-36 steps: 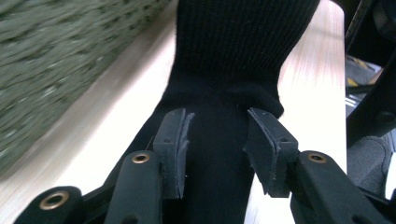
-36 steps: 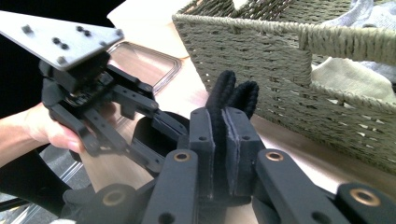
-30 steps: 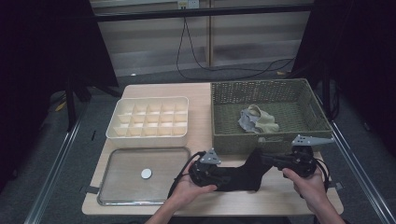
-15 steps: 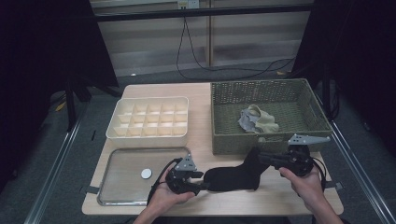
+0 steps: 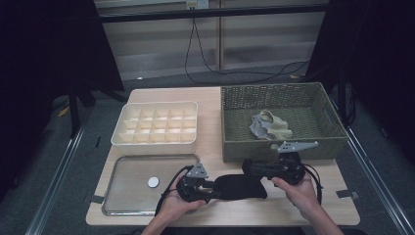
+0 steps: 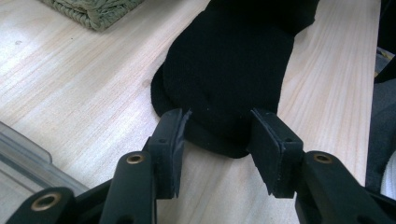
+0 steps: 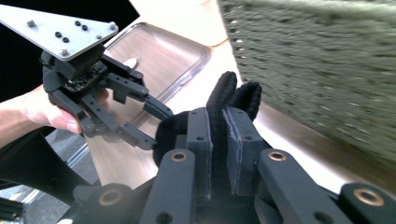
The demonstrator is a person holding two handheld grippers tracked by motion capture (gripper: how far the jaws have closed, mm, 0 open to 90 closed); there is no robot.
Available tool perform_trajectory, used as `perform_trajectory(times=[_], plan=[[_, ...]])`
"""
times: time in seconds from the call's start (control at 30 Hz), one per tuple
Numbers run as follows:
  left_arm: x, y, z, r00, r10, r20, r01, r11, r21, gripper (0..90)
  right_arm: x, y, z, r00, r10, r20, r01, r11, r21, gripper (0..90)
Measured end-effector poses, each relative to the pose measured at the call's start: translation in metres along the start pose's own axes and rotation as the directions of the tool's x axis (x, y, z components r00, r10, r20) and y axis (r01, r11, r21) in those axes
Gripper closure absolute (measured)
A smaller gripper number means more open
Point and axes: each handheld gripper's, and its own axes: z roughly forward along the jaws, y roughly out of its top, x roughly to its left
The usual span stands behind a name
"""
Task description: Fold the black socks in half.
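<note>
- The right gripper [image 7: 217,140] has its jaws clamped on one end of the black sock [image 5: 242,186]; in the right gripper view the dark fabric is pinched between the two pads and bunches up above them.
- The left gripper [image 6: 217,149] has its jaws apart, one on each side of the sock's rounded other end; in the left gripper view a gap shows between each pad and the fabric, so the pads are not pressing. These jaws have just been opening, with the sock end between them.
- The sock lies flat on the worktop [image 5: 210,103], stretched between the two grippers, just in front of the woven basket [image 5: 323,147], on the person's side of it.
- In the high view the left gripper [image 5: 208,188] sits at the sock's end farther from the basket's front wall, and the right gripper [image 5: 252,169] is near that wall.
- The left hand [image 5: 178,200] and the right hand [image 5: 298,188] each grip a gripper body from the worktop's near edge.
- Inside the basket lies a crumpled pale cloth [image 5: 269,126].
- To the left of the basket stands a cream compartment tray [image 5: 156,142].
- Nearer the person than that tray lies a clear flat lid [image 5: 122,196] with a small white disc [image 5: 153,182] on it, well apart from the basket.
</note>
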Motion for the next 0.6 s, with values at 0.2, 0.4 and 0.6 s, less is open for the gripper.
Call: perform_trajectory(times=[0.2, 0.4, 0.6], plan=[[0.000, 0.001, 0.002, 1.0000, 0.005, 0.006, -0.005, 1.0000, 0.004, 55.3, 0.007, 0.002, 0.028, 0.9999, -0.011, -0.008, 0.012, 0.999, 0.049, 80.7], [-0.001, 0.003, 0.007, 0.9999, 0.003, 0.017, -0.002, 1.0000, -0.006, 55.0, 0.005, -0.001, 0.056, 0.9998, -0.020, 0.002, 0.020, 0.995, 0.101, 80.6], [0.000, 0.006, 0.011, 0.9997, 0.018, 0.017, -0.018, 0.9998, 0.003, 54.7, 0.009, -0.007, 0.071, 0.9995, -0.028, -0.014, 0.030, 0.992, 0.120, 75.0]])
